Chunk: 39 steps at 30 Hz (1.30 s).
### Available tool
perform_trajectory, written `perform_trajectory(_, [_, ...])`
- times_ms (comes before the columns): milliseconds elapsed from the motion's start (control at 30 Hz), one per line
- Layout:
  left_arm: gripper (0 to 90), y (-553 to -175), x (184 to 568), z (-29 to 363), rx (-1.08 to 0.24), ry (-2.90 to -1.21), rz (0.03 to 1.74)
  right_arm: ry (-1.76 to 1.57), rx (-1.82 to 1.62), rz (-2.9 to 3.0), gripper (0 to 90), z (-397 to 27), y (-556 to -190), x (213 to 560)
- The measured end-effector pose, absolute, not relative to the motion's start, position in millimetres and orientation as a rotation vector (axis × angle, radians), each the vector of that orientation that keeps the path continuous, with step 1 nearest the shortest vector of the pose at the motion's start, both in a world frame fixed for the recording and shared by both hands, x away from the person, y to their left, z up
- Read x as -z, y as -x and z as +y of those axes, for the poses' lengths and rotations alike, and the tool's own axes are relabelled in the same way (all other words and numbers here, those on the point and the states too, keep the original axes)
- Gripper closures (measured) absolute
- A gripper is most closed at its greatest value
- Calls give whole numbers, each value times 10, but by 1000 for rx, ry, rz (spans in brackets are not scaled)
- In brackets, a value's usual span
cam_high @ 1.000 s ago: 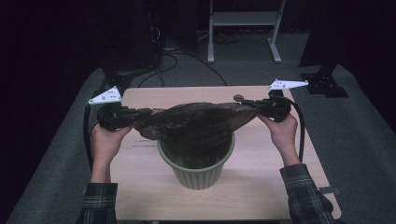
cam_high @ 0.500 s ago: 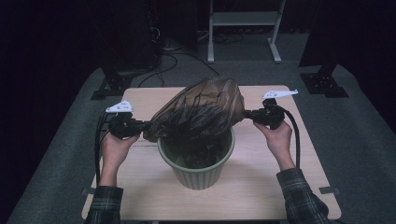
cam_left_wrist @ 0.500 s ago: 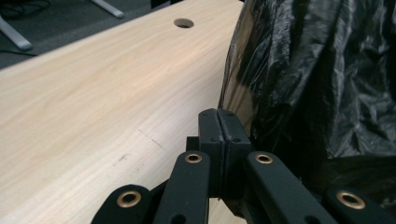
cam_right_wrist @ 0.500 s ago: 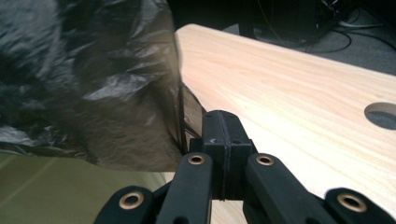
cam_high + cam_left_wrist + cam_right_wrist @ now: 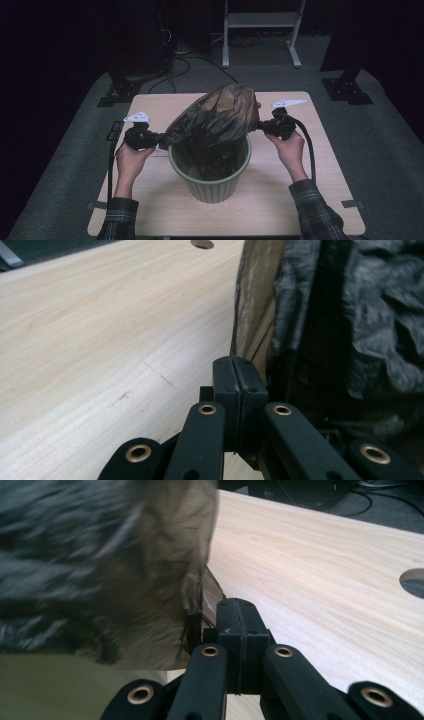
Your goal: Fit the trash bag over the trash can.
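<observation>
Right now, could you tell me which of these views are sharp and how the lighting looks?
High view: lit table, dark surroundings, sharp. Left gripper view: bag crisp, jaws soft. Right gripper view: bag smeared by blur, bin rim unfocused, wood grain clear.

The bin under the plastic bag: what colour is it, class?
Pale green, with ribbed sides; the bin shows best in the high view.

Bag [image 5: 215,122] and both grippers lower, nearer bin [image 5: 210,175]

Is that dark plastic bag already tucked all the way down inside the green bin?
No: in the high view the bag billows up above the rim of the bin, stretched between the left gripper and the right gripper.
</observation>
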<state>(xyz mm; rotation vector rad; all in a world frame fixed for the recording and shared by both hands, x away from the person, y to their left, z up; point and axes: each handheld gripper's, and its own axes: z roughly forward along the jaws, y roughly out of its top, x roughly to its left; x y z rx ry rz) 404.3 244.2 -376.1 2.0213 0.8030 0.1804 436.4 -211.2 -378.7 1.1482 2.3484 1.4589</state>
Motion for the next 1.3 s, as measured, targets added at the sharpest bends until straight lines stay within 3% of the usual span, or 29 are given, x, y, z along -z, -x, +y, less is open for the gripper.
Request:
perform_trajectory(200, [893,-3966,3863,2495,-150,-2011,801,-1178,-1444,2368,899,-2168,-4334,3920])
perform_trajectory(233, [893,-3956,3856,2507,-150,-2002,792,-1165,-1455,2371,881,-2180,-4328,3922])
perform_trajectory(267, [893,-3945,3842,2520,-149,-1989,781,-1159,-1463,2367,782,-2190,-4322,3912])
perform_trajectory(333, [893,-3923,3800,2539,-153,-1970,768,-1167,-1501,2306,694,-2245,-4307,3832])
perform_trajectory(633, [892,-3817,3610,2556,-158,-1895,682,-1103,-1659,2174,581,-2461,-4212,3375])
perform_trajectory(800, [888,-3735,3488,2514,-177,-1878,633,-968,-1782,2207,443,-2294,-4127,3176])
perform_trajectory(933, [886,-3683,3429,2487,-189,-1879,606,-894,-1822,2264,405,-2087,-4111,3152])
perform_trajectory(1067, [883,-3647,3408,2483,-193,-1875,592,-863,-1820,2307,445,-1937,-4112,3153])
perform_trajectory(1100, [883,-3620,3398,2485,-194,-1870,586,-849,-1767,2339,622,-1845,-4104,3157])
perform_trajectory(1133, [883,-3609,3396,2485,-197,-1868,582,-841,-1747,2349,721,-1822,-4100,3160])
perform_trajectory(1233, [883,-3567,3388,2490,-195,-1858,573,-819,-1713,2377,898,-1777,-4071,3178])
perform_trajectory(1300, [884,-3527,3374,2500,-200,-1852,566,-803,-1719,2365,900,-1794,-4020,3176])
